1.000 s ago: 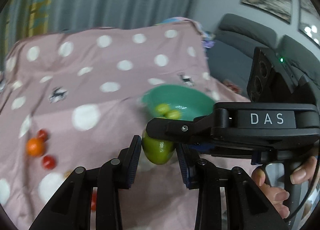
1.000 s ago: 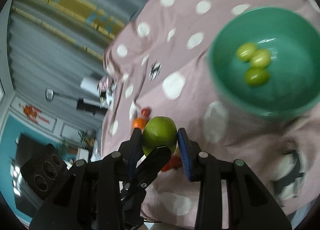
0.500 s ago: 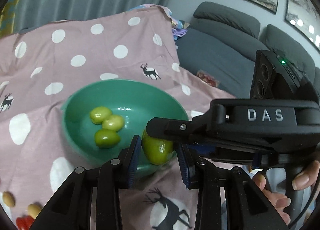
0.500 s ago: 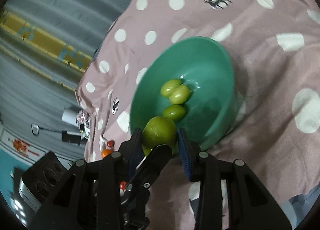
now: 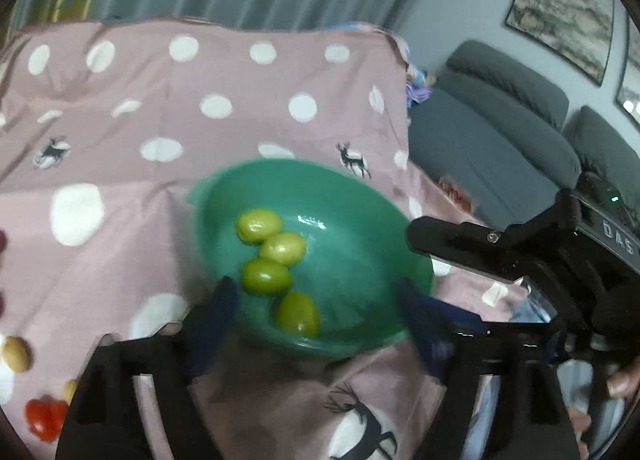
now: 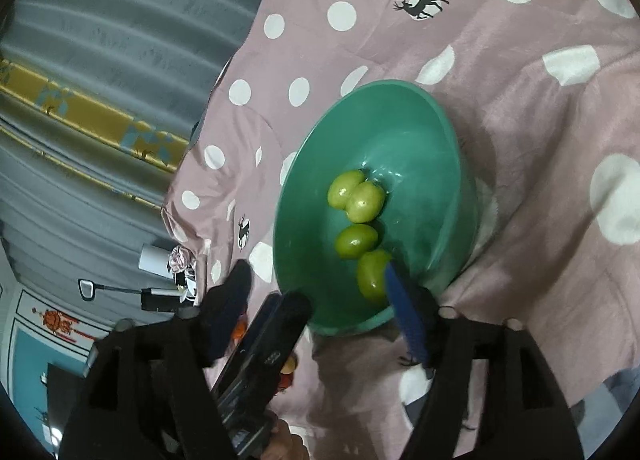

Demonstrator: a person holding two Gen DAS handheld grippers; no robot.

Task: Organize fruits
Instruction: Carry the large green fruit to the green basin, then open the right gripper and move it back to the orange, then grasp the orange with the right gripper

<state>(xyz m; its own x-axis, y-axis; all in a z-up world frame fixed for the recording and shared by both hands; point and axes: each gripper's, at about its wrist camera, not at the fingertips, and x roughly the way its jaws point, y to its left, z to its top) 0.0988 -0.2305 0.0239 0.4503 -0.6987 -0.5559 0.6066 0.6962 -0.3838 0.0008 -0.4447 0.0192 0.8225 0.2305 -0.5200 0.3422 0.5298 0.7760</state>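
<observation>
A green bowl (image 5: pixel 360 256) (image 6: pixel 420 147) stands on the pink dotted cloth (image 5: pixel 224 71) and holds several green fruits. Three lie together (image 5: pixel 283 247) (image 6: pixel 356 240). A fourth green fruit (image 5: pixel 298 314) (image 6: pixel 372 274) rests loose by the near wall. My left gripper (image 5: pixel 316 296) hovers over the bowl's near rim, its jaws opening wide, and no pad touches the fruit. My right gripper (image 6: pixel 316 278) is opening too, its blue right pad (image 6: pixel 404 316) just in front of that fruit without pressing it. The right gripper's finger (image 5: pixel 448 238) reaches in from the right in the left wrist view.
A red fruit (image 5: pixel 44 418) and a tan one (image 5: pixel 16 354) lie on the cloth at the lower left. An orange fruit (image 6: pixel 240 330) shows behind the left gripper's body (image 6: pixel 272 332). A grey sofa (image 5: pixel 500 147) stands beyond the cloth's right edge. A hand (image 5: pixel 620 380) holds the right gripper.
Both grippers came over the bowl while shut on a green fruit, then spread their jaws. The fruit now lies in the bowl beside the three that were there.
</observation>
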